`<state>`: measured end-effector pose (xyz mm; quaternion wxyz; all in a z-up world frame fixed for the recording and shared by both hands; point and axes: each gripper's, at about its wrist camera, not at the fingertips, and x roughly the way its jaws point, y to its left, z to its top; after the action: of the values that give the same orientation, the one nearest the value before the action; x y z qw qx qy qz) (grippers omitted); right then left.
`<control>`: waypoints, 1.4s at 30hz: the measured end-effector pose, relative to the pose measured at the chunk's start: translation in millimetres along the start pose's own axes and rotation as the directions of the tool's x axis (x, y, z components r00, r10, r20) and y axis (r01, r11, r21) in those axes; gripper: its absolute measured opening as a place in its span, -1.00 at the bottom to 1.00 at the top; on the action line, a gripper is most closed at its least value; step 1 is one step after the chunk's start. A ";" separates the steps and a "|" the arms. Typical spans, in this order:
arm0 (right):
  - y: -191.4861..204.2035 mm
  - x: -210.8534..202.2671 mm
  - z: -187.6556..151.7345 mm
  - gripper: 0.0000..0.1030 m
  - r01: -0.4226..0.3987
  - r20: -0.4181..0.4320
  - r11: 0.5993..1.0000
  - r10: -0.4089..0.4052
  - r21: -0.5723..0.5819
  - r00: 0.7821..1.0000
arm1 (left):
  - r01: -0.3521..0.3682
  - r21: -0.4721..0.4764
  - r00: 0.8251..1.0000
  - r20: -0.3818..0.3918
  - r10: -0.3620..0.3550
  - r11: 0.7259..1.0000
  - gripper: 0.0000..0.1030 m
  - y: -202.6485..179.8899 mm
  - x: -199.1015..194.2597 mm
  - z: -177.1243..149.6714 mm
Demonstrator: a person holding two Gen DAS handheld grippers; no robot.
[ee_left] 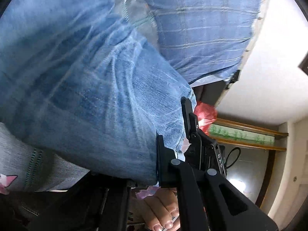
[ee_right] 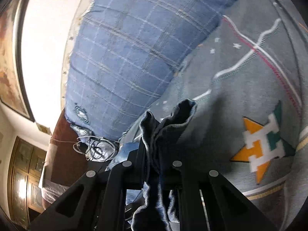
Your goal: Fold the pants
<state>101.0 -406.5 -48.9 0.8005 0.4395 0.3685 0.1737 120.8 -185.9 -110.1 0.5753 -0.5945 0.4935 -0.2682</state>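
Both tools pinching denim, pants lifted off bed.
Left tool [ee_left: 173,134] closed on a fold of the pants [ee_left: 86,86]; plaid pillow [ee_left: 202,28] far right. Right tool [ee_right: 154,150] closed on a bunched hem, grey patterned blanket [ee_right: 250,77] beneath.

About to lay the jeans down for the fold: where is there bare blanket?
Free: grey patterned blanket right of the blue checked pillow, up to the orange-and-green star motif. Crowded: the pillow side, with tangled cord below it. Both tongs grip jeans.
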 end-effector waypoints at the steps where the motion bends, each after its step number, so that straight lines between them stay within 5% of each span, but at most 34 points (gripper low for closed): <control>1: 7.0 1.3 -1.8 -0.82 -0.012 -0.001 1.000 0.012 -0.014 1.000 | 0.031 0.008 0.999 0.011 -0.031 0.999 -0.89 1.0 -10.4 -0.9; 5: 52.9 9.9 -15.7 -0.82 -0.063 -0.021 0.991 0.061 -0.117 0.998 | 0.151 0.013 0.987 0.049 -0.152 0.988 -0.88 7.4 -51.0 -1.2; 9: 109.5 42.1 -40.9 -0.81 -0.098 -0.083 0.970 0.082 -0.224 0.993 | 0.194 0.016 0.974 0.112 -0.195 0.981 -0.85 17.4 -101.9 3.7; 12: 144.1 77.1 -61.3 -0.81 -0.103 -0.138 0.954 0.066 -0.283 0.988 | 0.177 0.020 0.971 0.162 -0.178 0.984 -0.74 26.0 -137.3 12.3; 16: 172.7 142.0 -91.1 -0.80 -0.049 -0.205 0.925 -0.031 -0.376 0.978 | 0.075 -0.035 0.974 0.215 -0.066 0.997 -0.50 51.6 -173.3 37.1; 20: 166.0 199.7 -112.0 -0.46 -0.032 -0.304 0.936 -0.082 -0.351 0.949 | 0.025 -0.097 0.975 0.221 -0.003 0.995 -0.12 84.6 -195.9 50.0; 23: 162.8 206.3 -112.9 0.15 -0.124 -0.345 0.959 0.030 -0.256 0.938 | 0.021 -0.080 0.973 0.231 -0.002 0.997 0.07 99.2 -215.8 49.6; 25: 169.2 196.5 -110.4 0.26 -0.177 -0.330 0.949 0.085 -0.260 0.940 | 0.038 -0.052 0.970 0.242 -0.025 0.998 0.30 101.6 -232.9 50.3; 31: 148.8 183.1 -94.0 0.26 -0.143 -0.281 0.966 0.079 -0.215 0.956 | 0.074 0.051 0.956 0.280 -0.085 0.996 0.45 88.1 -265.4 53.6; 34: 133.4 205.1 -97.7 0.19 -0.040 -0.312 0.978 -0.027 -0.207 0.950 | 0.029 0.050 0.952 0.303 -0.043 0.998 0.47 80.4 -261.5 62.7; 38: 119.1 226.3 -117.2 -0.16 0.204 -0.339 0.920 -0.320 -0.336 0.885 | -0.044 0.101 0.964 0.264 0.016 0.994 0.47 53.4 -243.6 75.5; 40: 104.2 218.4 -118.8 -0.37 0.249 -0.340 0.921 -0.348 -0.300 0.874 | -0.105 0.181 0.969 0.239 0.060 0.978 0.47 34.4 -228.8 76.7; 42: 91.6 204.7 -119.6 -0.79 0.291 -0.336 0.915 -0.377 -0.279 0.863 | -0.204 0.226 0.960 0.237 0.149 0.953 0.47 27.0 -209.9 81.0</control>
<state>153.2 -163.7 -103.2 0.7745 0.2351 0.5669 0.1533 107.7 40.0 -99.3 0.7174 -0.4968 0.4418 -0.2083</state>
